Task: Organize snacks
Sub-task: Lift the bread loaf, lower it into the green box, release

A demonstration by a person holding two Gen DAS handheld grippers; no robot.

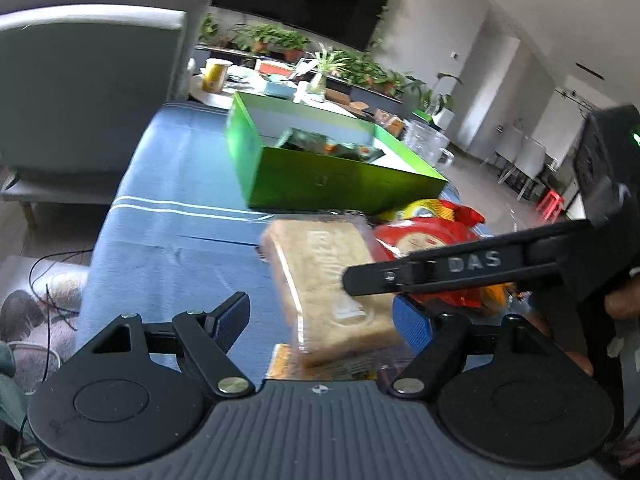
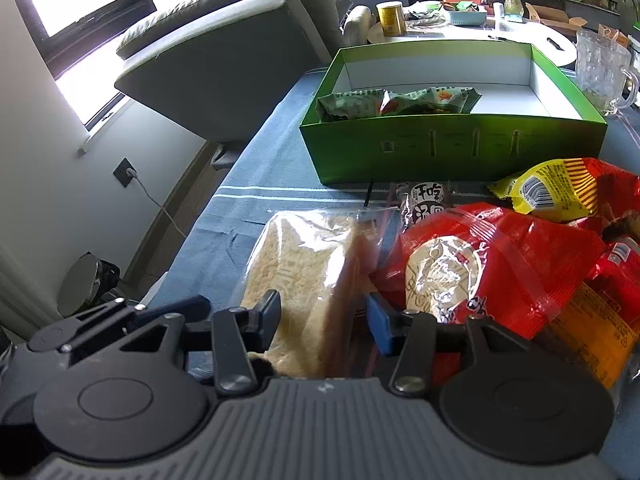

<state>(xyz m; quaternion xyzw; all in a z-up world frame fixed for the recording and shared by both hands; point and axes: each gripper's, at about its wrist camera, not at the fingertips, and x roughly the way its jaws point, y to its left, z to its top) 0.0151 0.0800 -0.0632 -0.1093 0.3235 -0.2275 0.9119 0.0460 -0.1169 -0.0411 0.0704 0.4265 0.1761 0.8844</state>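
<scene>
So we've got both grippers down over the same snack: a pale bread-like block in a clear wrapper (image 2: 308,268), lying on the blue striped tablecloth (image 2: 240,216) in front of the green box (image 2: 452,152).

Our right gripper (image 2: 325,322) sits straddling the near end of that block. Its fingers (image 2: 268,314) stand either side of it, and the left pad looks like it's right against the wrapper, but we honestly can't tell if the blue pad on the other side is pressing or just close. So gripped or not? Can't say from here.

Our left gripper (image 1: 322,318) is spread wider. In its own view the bread block (image 1: 328,276) lies between the pads, closer to the blue right-hand pad, with a clear gap of tablecloth on the left side, so it isn't clamping anything. The right gripper's black finger with white lettering (image 1: 460,270) crosses in from the right over the block in that view. The picture is a bit smeared too.

Rest of the pile sits just right of the bread: a red bag with a round cream label (image 2: 492,268), a yellow packet (image 2: 552,192) behind it, a small dark-and-white packet (image 2: 426,200) near the box wall, and orange packaging (image 2: 592,332) at the right edge.

Inside the green box there's a green snack bag (image 2: 400,104) lying against the near wall; the rest of the white floor is bare. A clear glass jug (image 2: 604,72) stands just beside the box's right end.
</scene>
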